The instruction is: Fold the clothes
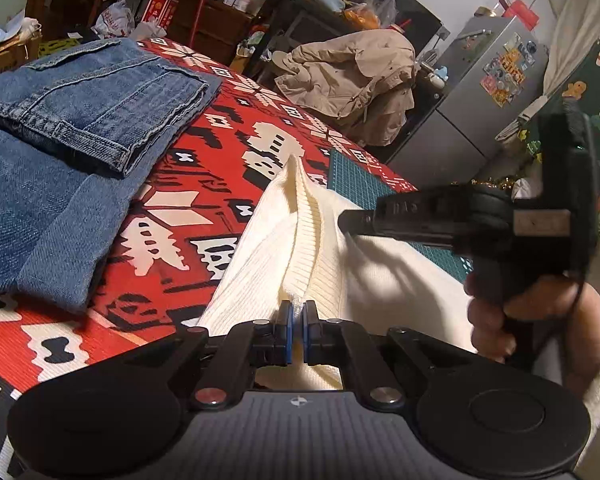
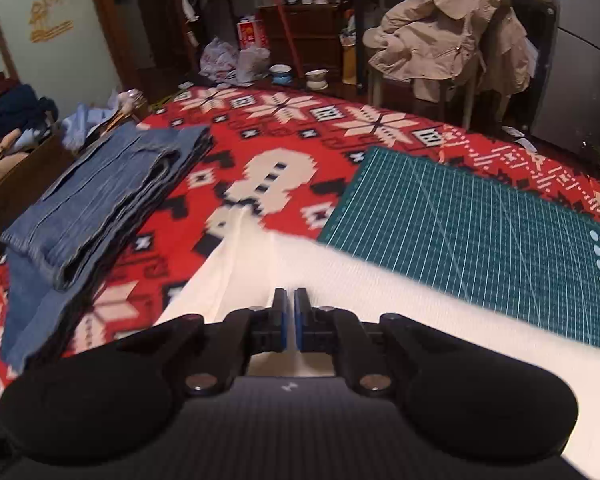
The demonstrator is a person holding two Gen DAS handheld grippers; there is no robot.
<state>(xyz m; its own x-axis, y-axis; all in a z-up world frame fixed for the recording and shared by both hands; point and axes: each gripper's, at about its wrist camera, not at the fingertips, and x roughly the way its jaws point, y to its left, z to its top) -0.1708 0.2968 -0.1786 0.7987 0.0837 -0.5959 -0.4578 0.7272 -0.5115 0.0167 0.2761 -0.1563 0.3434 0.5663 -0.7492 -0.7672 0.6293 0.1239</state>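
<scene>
A cream ribbed sweater (image 1: 380, 280) lies on the red patterned table cover (image 1: 204, 184). My left gripper (image 1: 298, 312) is shut on its ribbed hem, which rises in a ridge in front of the jaws. In the left wrist view my right gripper (image 1: 346, 222) comes in from the right, held by a hand (image 1: 496, 320), with its tip pinching the sweater's cloth. In the right wrist view the right gripper (image 2: 290, 308) is shut on a raised fold of the sweater (image 2: 380, 292). Folded blue jeans (image 1: 80, 120) (image 2: 100, 200) lie to the left, apart from both grippers.
A green cutting mat (image 2: 480, 232) (image 1: 352, 180) lies partly under the sweater's far right side. Beyond the table a beige jacket (image 2: 448, 28) hangs on a chair, beside a grey fridge (image 1: 480, 92). Cluttered shelves and bags stand at the back.
</scene>
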